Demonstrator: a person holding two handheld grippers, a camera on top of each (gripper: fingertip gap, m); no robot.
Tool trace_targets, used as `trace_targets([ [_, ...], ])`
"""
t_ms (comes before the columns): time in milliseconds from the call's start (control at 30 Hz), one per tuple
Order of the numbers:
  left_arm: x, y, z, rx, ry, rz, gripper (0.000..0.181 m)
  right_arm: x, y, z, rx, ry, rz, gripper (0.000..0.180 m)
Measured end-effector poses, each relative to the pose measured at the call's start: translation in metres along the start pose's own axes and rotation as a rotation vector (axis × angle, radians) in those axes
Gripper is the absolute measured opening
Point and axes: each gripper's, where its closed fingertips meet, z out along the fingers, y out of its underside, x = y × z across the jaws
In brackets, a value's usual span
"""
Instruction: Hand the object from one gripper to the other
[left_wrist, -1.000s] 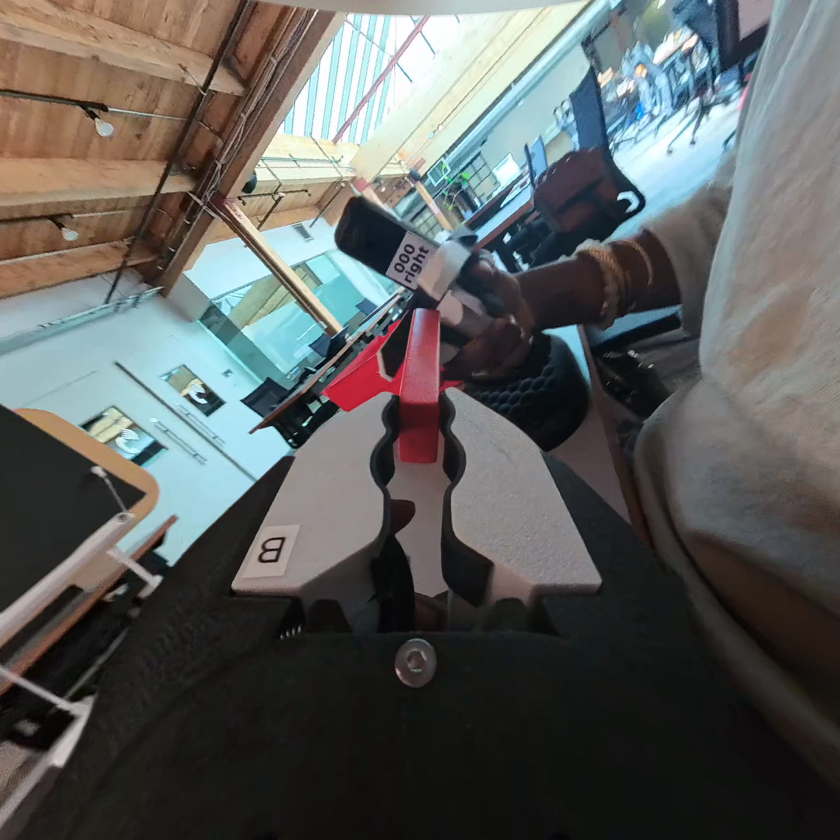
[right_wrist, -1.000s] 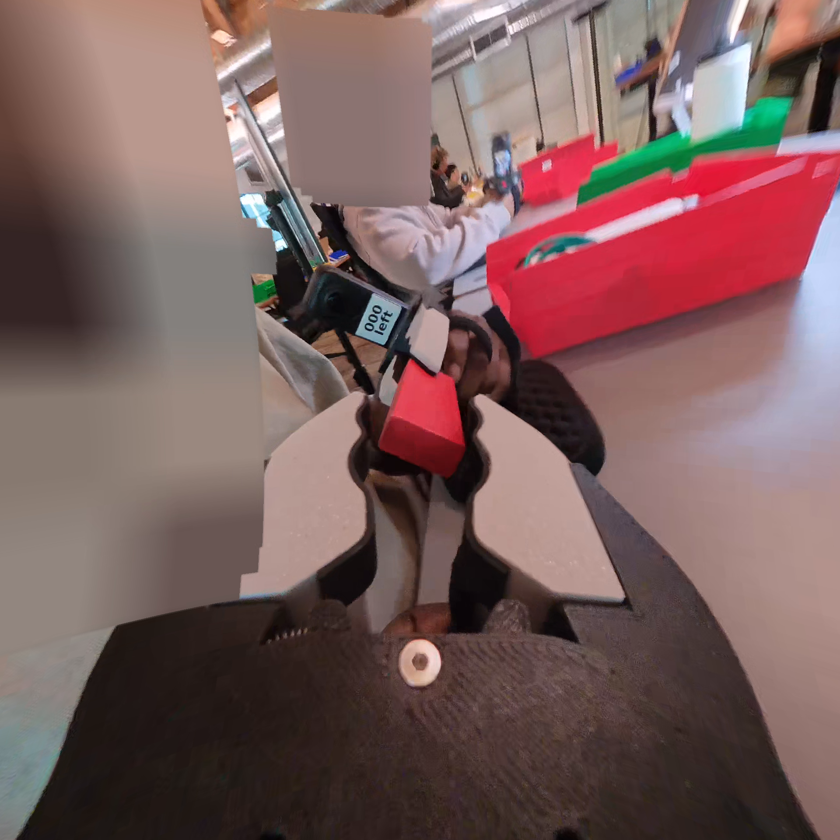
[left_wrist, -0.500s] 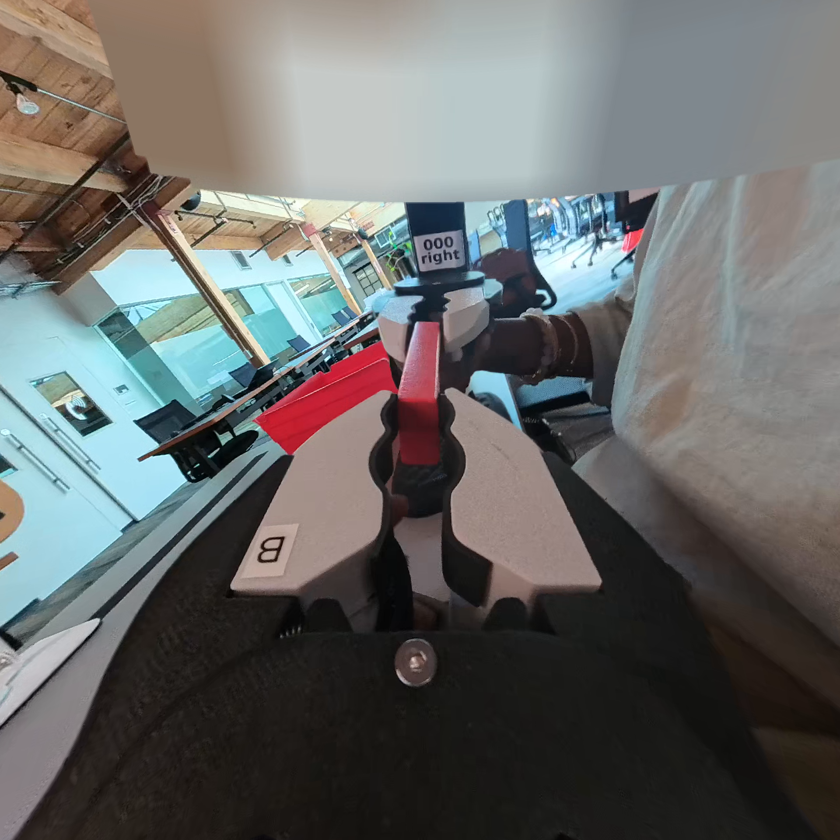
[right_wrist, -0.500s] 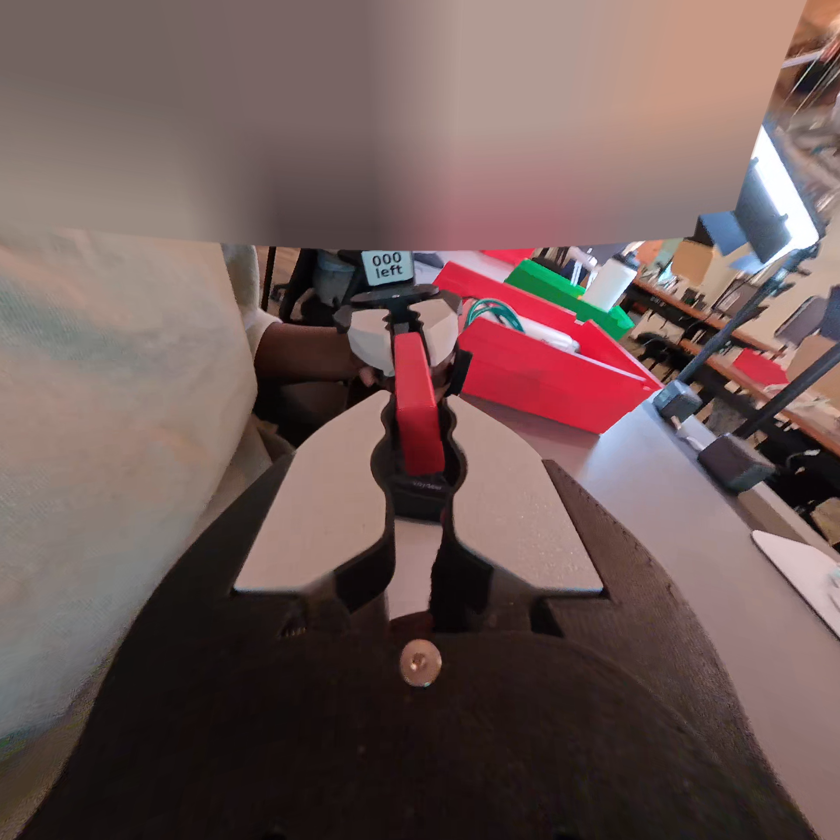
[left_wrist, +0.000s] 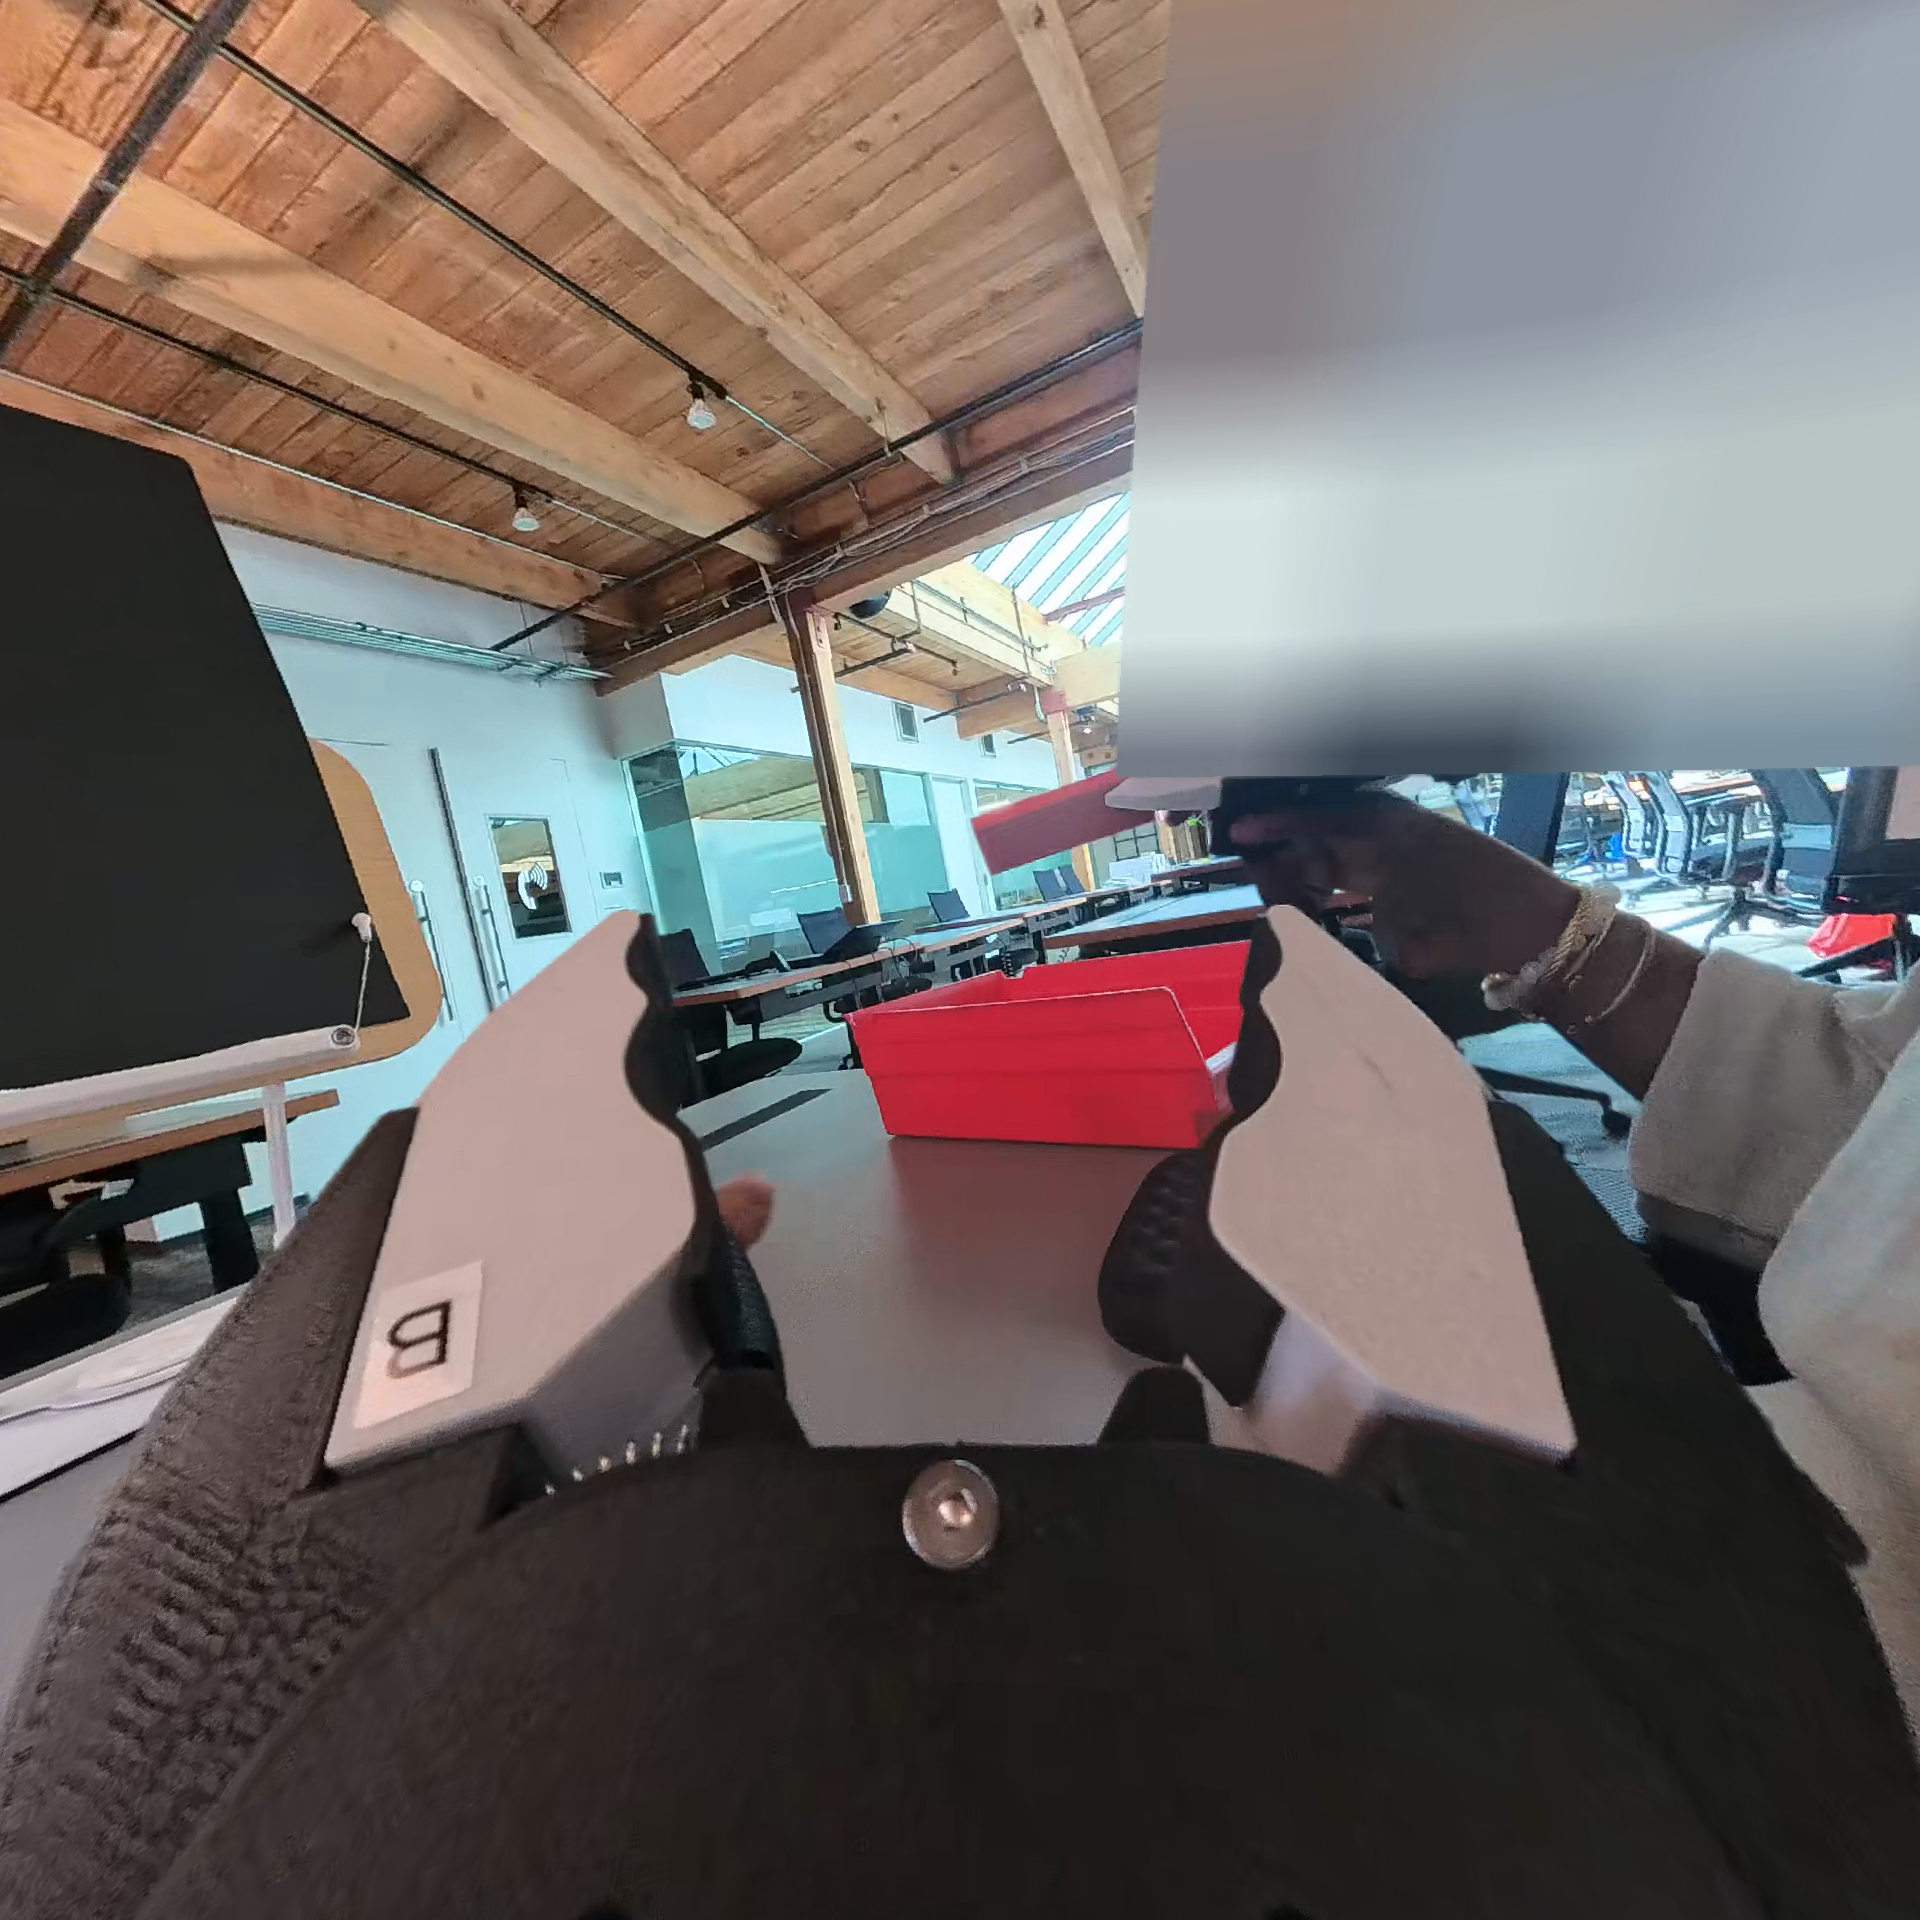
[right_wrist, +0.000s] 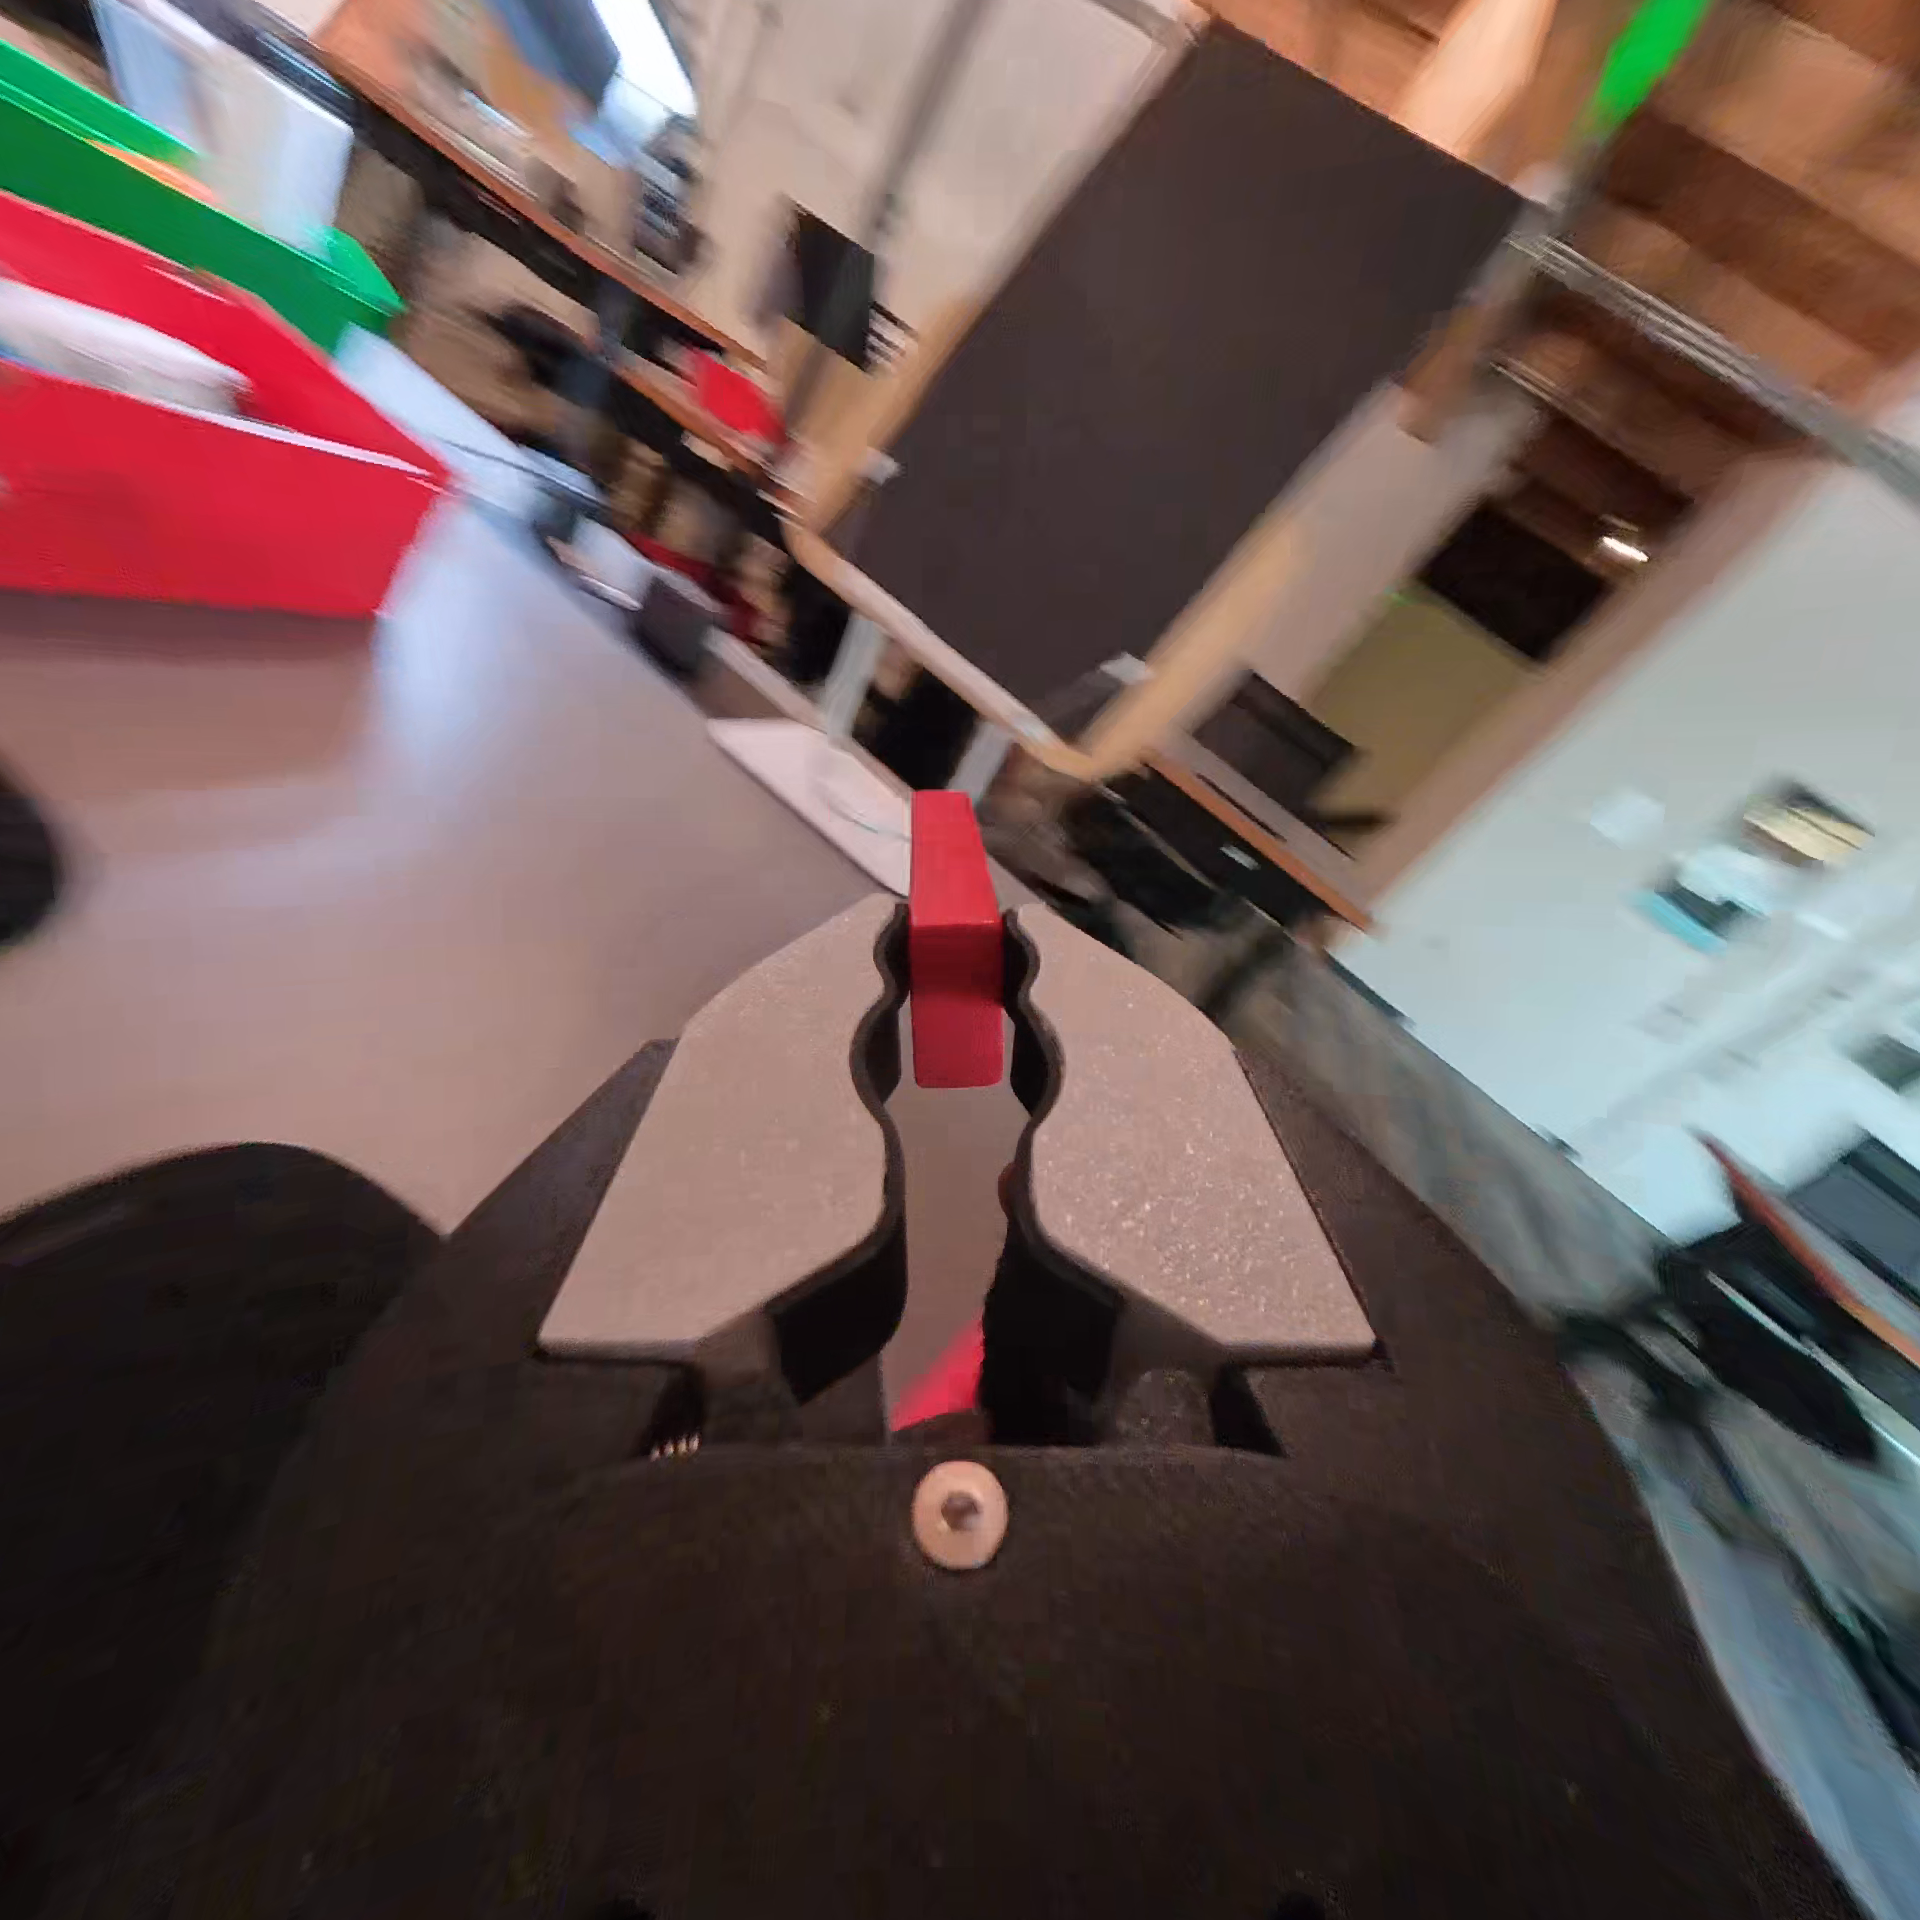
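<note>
A flat red block (right_wrist: 951, 951) stands on edge between the grey fingers of my right gripper (right_wrist: 954, 930), which is shut on it above the grey table (right_wrist: 312, 831). My left gripper (left_wrist: 951, 940) is wide open and empty, its jaws far apart over the table (left_wrist: 935, 1247). In the left wrist view the person's hand with bracelets (left_wrist: 1455, 914) is up at the right, and the red block (left_wrist: 1049, 826) sticks out to its left, partly under the blurred patch.
A red bin (left_wrist: 1039, 1060) stands on the table ahead of my left gripper and shows at the left in the right wrist view (right_wrist: 187, 499), with a green bin (right_wrist: 187, 239) behind it. A black panel (left_wrist: 135, 810) stands at the left. Desks and chairs fill the background.
My left gripper has opened and let go of the red block. My right gripper, shut on the block, has swung away with it; the two grippers are now apart.
</note>
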Motion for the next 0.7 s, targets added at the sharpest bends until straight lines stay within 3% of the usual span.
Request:
trace_targets([
  [100, 0.003, 0.001, 0.001, -0.002, 0.021, -0.01, 0.112, 0.054, 0.042, -0.011, -0.163, 0.215, -0.014, 0.016],
  [200, 0.003, 0.005, 0.002, -0.022, 0.032, -0.03, 0.112, 0.08, 0.089, -0.011, -0.288, 0.293, 0.075, 0.016],
  [467, 0.01, 0.031, 0.006, -0.168, 0.048, 0.126, 0.112, 0.096, 0.203, 0.006, -0.647, 0.298, 0.295, 0.016],
  [700, 0.006, 0.028, 0.005, -0.153, 0.027, 0.132, 0.11, 0.092, 0.233, -0.005, -0.81, 0.291, 0.308, 0.016],
])
